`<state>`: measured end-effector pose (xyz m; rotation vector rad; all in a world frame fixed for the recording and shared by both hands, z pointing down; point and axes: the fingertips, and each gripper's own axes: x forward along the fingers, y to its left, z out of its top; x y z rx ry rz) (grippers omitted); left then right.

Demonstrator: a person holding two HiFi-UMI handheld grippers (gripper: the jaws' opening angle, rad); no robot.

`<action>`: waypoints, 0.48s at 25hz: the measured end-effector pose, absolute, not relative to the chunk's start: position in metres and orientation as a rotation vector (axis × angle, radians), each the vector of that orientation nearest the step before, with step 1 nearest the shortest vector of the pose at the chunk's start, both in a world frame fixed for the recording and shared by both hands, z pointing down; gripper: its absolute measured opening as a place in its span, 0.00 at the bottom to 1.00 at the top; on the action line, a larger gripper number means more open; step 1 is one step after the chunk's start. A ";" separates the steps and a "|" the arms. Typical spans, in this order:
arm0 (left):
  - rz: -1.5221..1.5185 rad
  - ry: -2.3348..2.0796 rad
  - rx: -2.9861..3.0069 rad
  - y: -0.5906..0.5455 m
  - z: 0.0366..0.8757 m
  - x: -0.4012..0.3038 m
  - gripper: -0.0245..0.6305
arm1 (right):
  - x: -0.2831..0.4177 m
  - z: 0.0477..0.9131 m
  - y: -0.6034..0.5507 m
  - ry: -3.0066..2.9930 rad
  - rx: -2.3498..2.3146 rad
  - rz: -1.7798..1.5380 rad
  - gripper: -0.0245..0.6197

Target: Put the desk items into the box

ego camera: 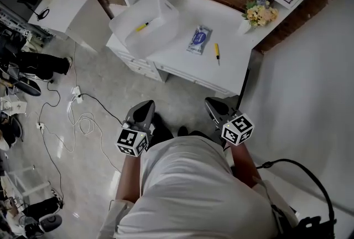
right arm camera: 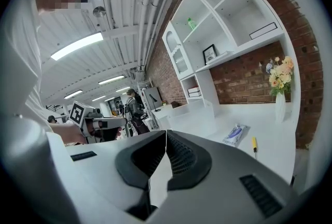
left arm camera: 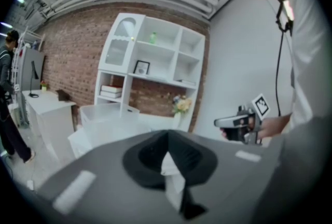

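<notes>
The person's torso (ego camera: pixel 193 188) and the marker cubes (ego camera: pixel 133 141) cover the hands in the head view. At the left end of the desk (ego camera: pixel 232 66) sits the box (ego camera: pixel 130 39). Its translucent walls are hard to trace against the white top. A yellow pen (ego camera: pixel 142 26) lies inside it. To the right, on the open desk top, lie a blue-and-white packet (ego camera: pixel 199 39) and then a yellow-handled tool (ego camera: pixel 217 51), perhaps a screwdriver, too small to tell. A vase of flowers (ego camera: pixel 259 13) stands at the back right corner. The left gripper (ego camera: pixel 147 106) and right gripper (ego camera: pixel 212 104) are held near the waist, pointing toward the desk, with the box and the loose items well apart from both. Each gripper's own view shows its jaws pressed together at the tips, holding nothing.
</notes>
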<state>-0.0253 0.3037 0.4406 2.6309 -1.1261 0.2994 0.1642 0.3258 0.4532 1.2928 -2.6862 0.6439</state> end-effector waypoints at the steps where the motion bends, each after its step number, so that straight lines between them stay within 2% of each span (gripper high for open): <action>1: 0.303 -1.126 2.631 0.299 0.441 -0.025 0.04 | 0.165 0.455 0.323 -2.683 1.293 0.646 0.04; 12: 0.347 -1.110 2.642 0.232 0.448 -0.040 0.04 | 0.163 0.465 0.274 -2.641 1.377 0.684 0.04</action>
